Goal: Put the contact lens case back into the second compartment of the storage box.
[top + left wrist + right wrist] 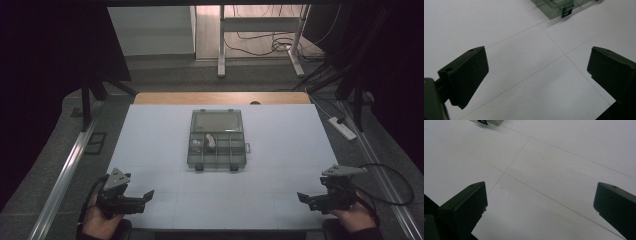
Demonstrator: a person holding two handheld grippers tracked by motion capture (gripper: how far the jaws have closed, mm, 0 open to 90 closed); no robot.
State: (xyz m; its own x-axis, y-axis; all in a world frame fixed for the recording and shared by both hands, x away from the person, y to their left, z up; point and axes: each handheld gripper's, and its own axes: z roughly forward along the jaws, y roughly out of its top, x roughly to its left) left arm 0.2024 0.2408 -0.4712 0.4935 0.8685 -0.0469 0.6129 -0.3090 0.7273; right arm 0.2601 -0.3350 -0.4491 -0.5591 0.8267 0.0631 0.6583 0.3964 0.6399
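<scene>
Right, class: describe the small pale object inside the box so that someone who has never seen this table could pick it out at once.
Start at the white table; near its middle stands a clear compartment box with its lid folded back. In the box's far row of compartments lies a small whitish object. It is the one pale, solid thing there; the nearest compartments look empty.

Place: lab or test room
Signs: dark curtains at both sides, cables on the floor at top, power strip at right

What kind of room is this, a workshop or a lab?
Probably a lab set up for recording: black curtains screen a white table, cables trail over the floor, and a clear compartment box sits between two hand-held grippers.
</scene>
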